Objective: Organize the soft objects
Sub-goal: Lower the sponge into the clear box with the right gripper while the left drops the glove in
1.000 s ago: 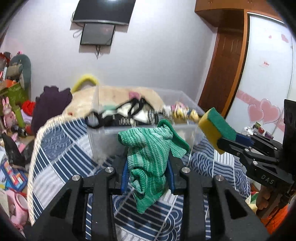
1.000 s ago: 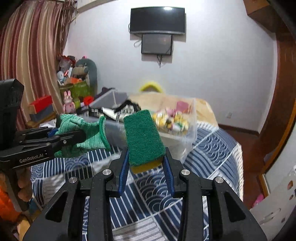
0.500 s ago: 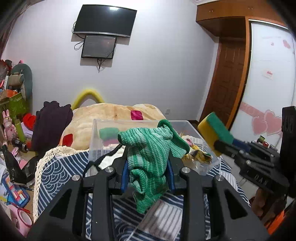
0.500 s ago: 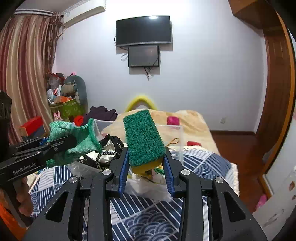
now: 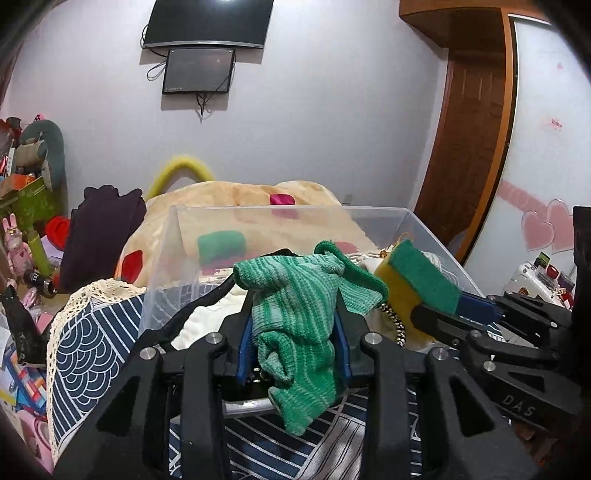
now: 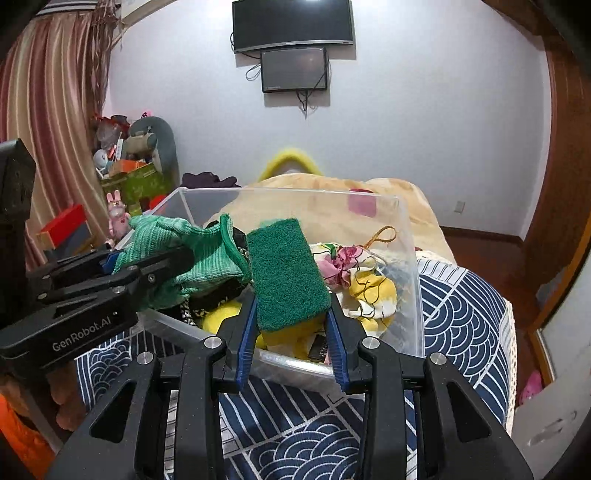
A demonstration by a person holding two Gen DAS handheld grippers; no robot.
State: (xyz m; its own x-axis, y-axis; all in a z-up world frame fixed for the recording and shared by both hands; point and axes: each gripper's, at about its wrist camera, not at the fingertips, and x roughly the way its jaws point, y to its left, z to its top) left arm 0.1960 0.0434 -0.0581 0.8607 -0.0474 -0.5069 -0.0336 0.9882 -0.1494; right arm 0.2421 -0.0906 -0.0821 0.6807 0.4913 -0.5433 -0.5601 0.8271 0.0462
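My left gripper (image 5: 293, 325) is shut on a green knitted cloth (image 5: 295, 314), held over the near edge of a clear plastic bin (image 5: 162, 254). The cloth also shows in the right wrist view (image 6: 184, 251). My right gripper (image 6: 291, 317) is shut on a green-and-yellow sponge (image 6: 286, 277), also over the bin's (image 6: 410, 258) near side. The sponge shows in the left wrist view (image 5: 417, 284), close to the right of the cloth. The bin holds a floral fabric piece (image 6: 354, 273), black straps and other soft items.
The bin stands on a blue-and-white patterned cover (image 6: 461, 314). A beige blanket (image 5: 240, 199) lies behind it. Toys and boxes (image 6: 125, 177) crowd the left wall. A wooden door (image 5: 469, 147) is at the right. A TV (image 6: 291, 22) hangs on the far wall.
Both grippers have moved forward and come closer together over the bin, each still holding its item. The bin now looks nearer and larger, its inside in view.
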